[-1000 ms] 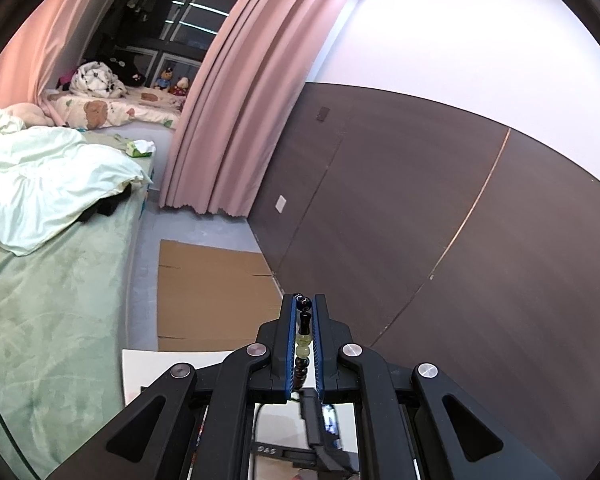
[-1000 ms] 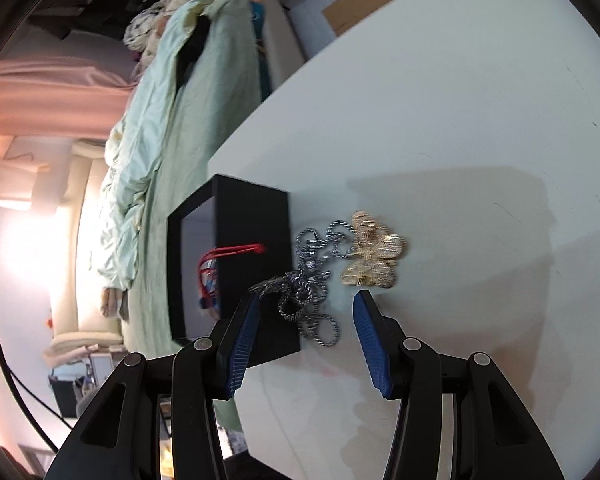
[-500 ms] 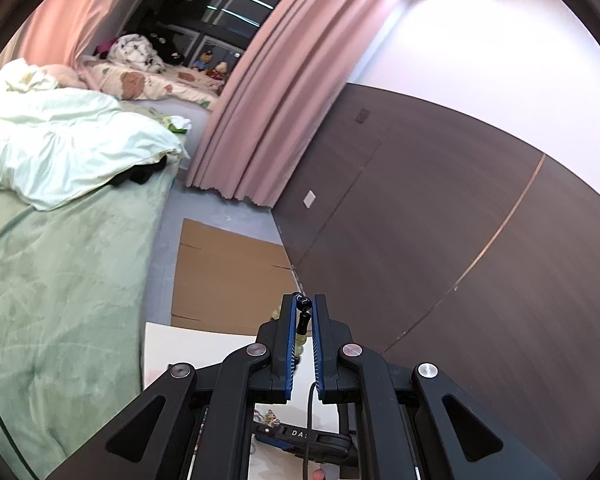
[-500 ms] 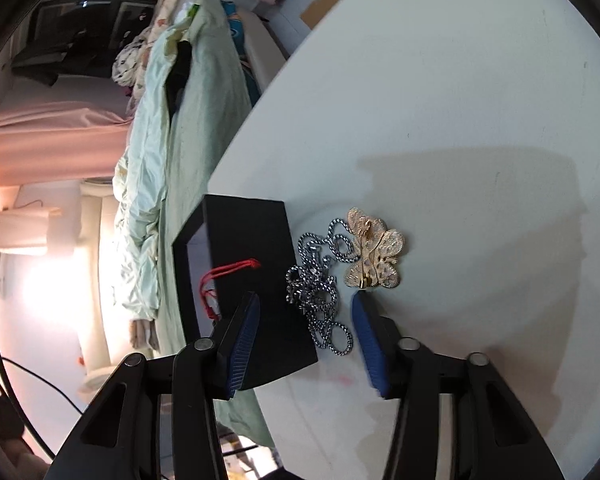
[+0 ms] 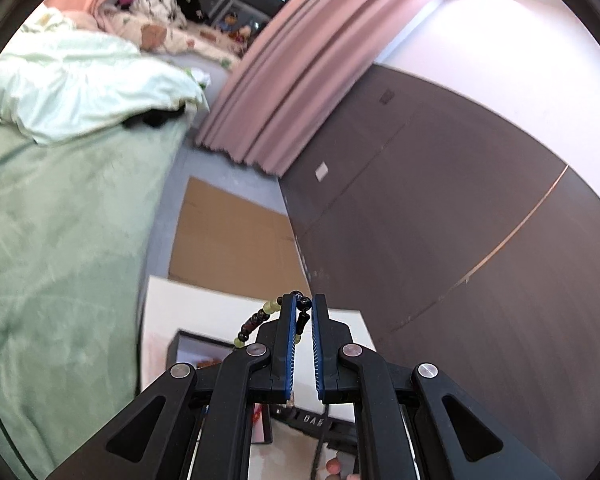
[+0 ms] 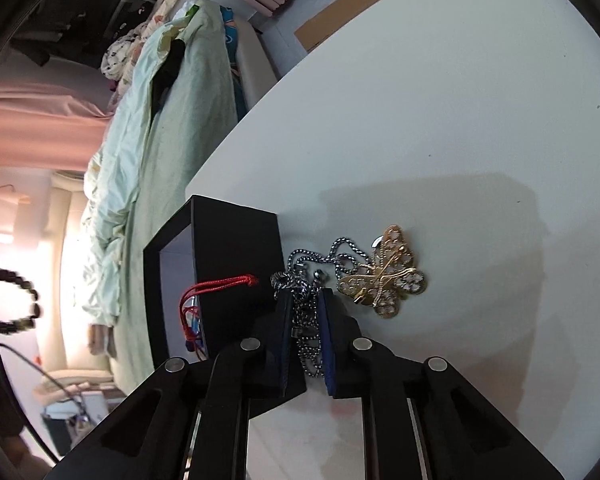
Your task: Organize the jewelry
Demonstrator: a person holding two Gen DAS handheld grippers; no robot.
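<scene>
In the left wrist view my left gripper (image 5: 304,304) is shut on a beaded bracelet (image 5: 256,322) of dark and pale green beads, whose loop hangs out to the left above the white table (image 5: 204,304). Under it lies an open black box (image 5: 180,344). In the right wrist view my right gripper (image 6: 305,300) is closing on a silver chain (image 6: 340,258), which is pinched between the pads on the table (image 6: 420,120). A gold butterfly brooch (image 6: 384,280) touches the chain on its right. The black box (image 6: 236,248) stands just left, with a red cord (image 6: 220,284) hanging over its wall.
A bed with green covers (image 5: 60,220) runs along the table's left side. Flat cardboard (image 5: 228,236) lies on the floor beyond the table, by a dark wall panel (image 5: 420,220) and pink curtains (image 5: 300,60). The bracelet (image 6: 24,284) shows blurred at the right view's left edge.
My right gripper's jaws have come together around the silver chain. The left gripper has sunk and tipped down, bringing the table and black box into view; the bracelet loop swings out left.
</scene>
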